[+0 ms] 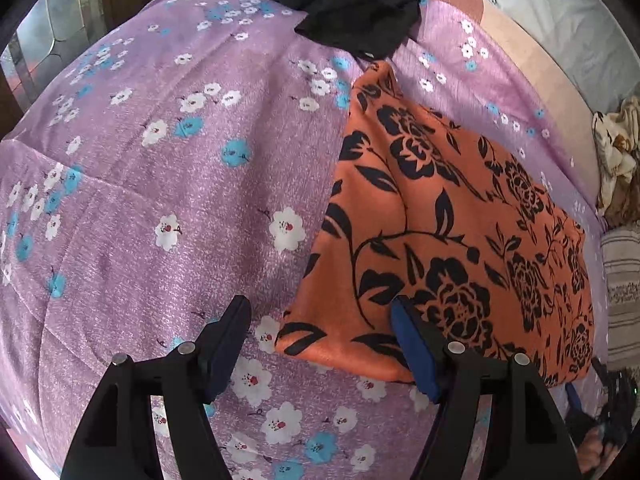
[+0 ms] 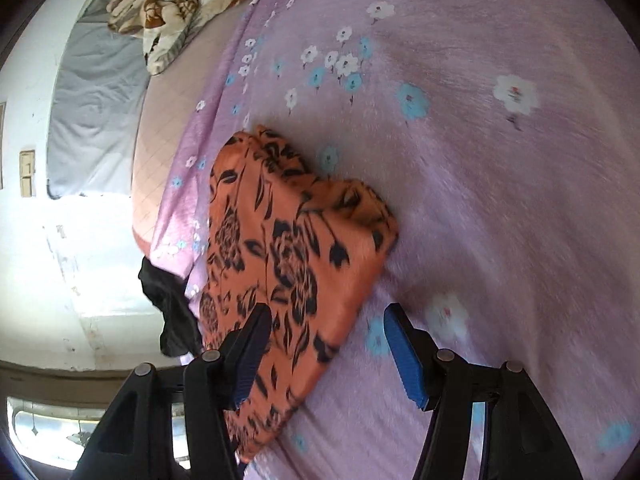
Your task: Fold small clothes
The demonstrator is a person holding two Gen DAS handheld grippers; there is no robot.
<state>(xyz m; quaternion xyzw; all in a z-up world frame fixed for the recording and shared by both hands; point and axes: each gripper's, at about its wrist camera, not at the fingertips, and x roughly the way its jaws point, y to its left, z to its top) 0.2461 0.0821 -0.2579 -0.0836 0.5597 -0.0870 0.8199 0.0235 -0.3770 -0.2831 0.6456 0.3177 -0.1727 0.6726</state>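
Note:
An orange garment with black flowers lies folded into a compact shape on the purple flowered bedspread. My left gripper is open, its jaws straddling the garment's near left corner, holding nothing. In the right wrist view the same garment lies under and ahead of my right gripper, which is open and empty, its left finger over the cloth. A crumpled black garment lies at the far edge of the bed; it also shows in the right wrist view.
A beige and brown patterned blanket is bunched at the bed's far side, also in the left wrist view. A grey sheet and pink mattress edge lie beyond the bedspread. A white wall is to the left.

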